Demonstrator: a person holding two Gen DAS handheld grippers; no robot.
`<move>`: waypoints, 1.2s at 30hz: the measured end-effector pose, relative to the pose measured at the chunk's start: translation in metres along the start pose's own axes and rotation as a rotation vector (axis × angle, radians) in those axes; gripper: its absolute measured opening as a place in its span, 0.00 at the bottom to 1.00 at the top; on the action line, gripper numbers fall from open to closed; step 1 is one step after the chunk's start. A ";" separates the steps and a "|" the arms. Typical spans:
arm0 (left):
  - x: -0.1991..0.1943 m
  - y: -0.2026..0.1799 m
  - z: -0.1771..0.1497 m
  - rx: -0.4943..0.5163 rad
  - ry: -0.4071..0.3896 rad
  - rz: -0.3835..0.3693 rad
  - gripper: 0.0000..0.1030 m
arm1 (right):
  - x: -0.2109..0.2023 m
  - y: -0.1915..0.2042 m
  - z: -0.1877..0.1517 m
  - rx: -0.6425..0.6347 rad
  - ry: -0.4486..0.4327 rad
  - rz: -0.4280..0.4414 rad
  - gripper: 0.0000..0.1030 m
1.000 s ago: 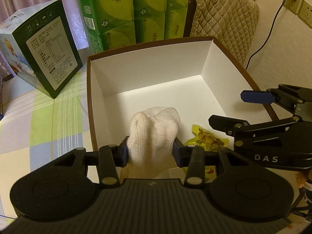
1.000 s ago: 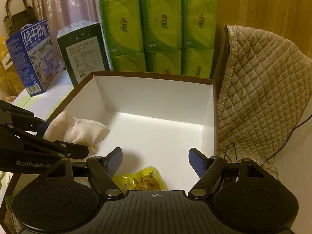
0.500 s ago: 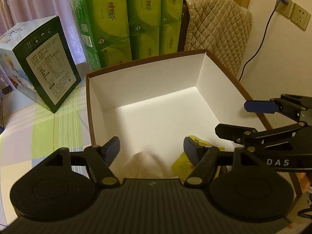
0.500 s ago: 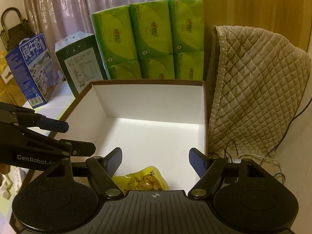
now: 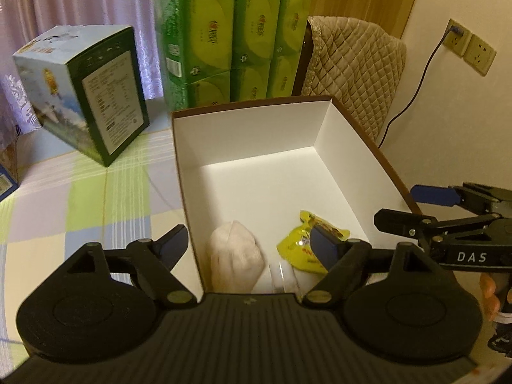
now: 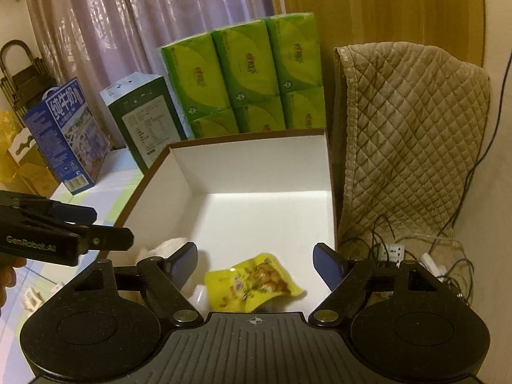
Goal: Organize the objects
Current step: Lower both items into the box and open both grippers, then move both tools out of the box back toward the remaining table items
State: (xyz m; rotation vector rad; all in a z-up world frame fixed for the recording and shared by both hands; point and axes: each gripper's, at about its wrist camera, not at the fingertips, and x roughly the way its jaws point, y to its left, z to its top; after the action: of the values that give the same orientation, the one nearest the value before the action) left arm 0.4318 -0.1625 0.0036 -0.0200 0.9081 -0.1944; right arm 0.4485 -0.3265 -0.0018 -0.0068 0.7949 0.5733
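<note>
The white cloth [image 5: 236, 256] lies in the box [image 5: 256, 134] beside the yellow snack packet [image 5: 304, 240]. Both the left gripper [image 5: 249, 240] and right gripper [image 6: 256, 257] hover spread and empty; each should lift straight clear of the box walls to fetch the next item.

Pale lilac patterned curtains [image 6: 105, 32] fill the upper left of the right wrist view, with warm wood panelling [image 6: 384, 16] at the upper right. A beige quilted cover [image 6: 409, 121] drapes a piece of furniture at the right, with tangled dark cables [image 6: 416, 249] below it. In the left wrist view, cream wall sockets [image 5: 470, 48] sit upper right on a cream wall [image 5: 448, 121], and a pastel checked cloth [image 5: 80, 198] covers the desk at the left.
</note>
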 end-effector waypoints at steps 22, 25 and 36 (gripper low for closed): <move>-0.103 0.003 -0.071 -0.057 -0.067 -0.059 0.78 | -0.075 0.048 -0.046 0.059 -0.041 0.043 0.75; -0.112 0.011 -0.085 -0.071 -0.059 -0.051 0.78 | -0.080 0.060 -0.056 0.057 -0.030 0.057 0.75; -0.145 0.060 -0.145 -0.147 -0.015 0.019 0.78 | -0.086 0.117 -0.096 0.016 0.032 0.117 0.75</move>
State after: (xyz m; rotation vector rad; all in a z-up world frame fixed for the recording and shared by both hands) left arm 0.2407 -0.0683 0.0210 -0.1488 0.9062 -0.1092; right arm 0.2791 -0.2894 0.0121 0.0459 0.8346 0.6786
